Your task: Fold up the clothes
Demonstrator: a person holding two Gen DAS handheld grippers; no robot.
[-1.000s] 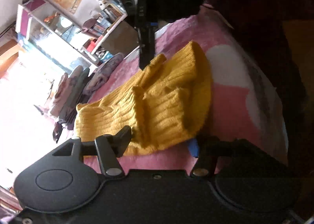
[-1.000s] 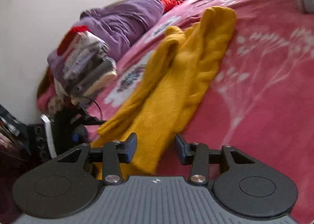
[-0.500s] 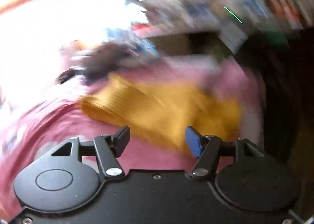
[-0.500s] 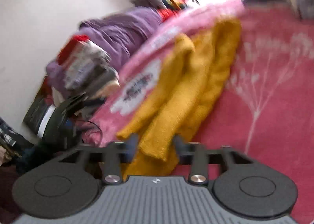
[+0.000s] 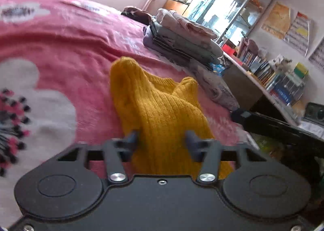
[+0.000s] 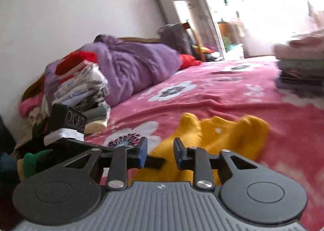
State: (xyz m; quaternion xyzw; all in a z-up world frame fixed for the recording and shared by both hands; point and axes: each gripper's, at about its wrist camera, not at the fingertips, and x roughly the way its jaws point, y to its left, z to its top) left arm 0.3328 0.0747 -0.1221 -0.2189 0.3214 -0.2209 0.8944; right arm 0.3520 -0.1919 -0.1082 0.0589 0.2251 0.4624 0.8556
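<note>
A yellow knit sweater (image 5: 160, 113) lay bunched on a pink flowered bedspread (image 5: 66, 49), and both grippers sat at its near end. In the left wrist view, the left gripper (image 5: 162, 140) had its fingers spread wide with the ribbed knit filling the space between them; the cloth rose over and past the tips, but the pads did not press it. To the left of the sweater the bedspread lay bare, open room running to the frame edge. Only this view showed what stood to the right: a stack of folded clothes (image 5: 182, 38) at the far side of the bed, a patterned cloth (image 5: 214, 87) trailing toward the mattress edge, then a shelf of books (image 5: 261, 69) and a glass cabinet (image 5: 239, 8) beyond. A black bar (image 5: 273, 123) crossed just off the bed's right edge.

The right wrist view showed instead the wall side. At far left sat a pile of folded laundry (image 6: 81, 87), then a purple blanket (image 6: 133, 67) heaped against the wall, with a black device (image 6: 66, 121) low in front. The right gripper (image 6: 160, 152) had its blue-padded fingers parted by a narrow gap, a fold of the sweater (image 6: 218, 136) lying behind that gap; whether the pads touched it I could not tell. Beyond the sweater the bedspread stretched clear to the folded stack (image 6: 301, 67) at the right.
</note>
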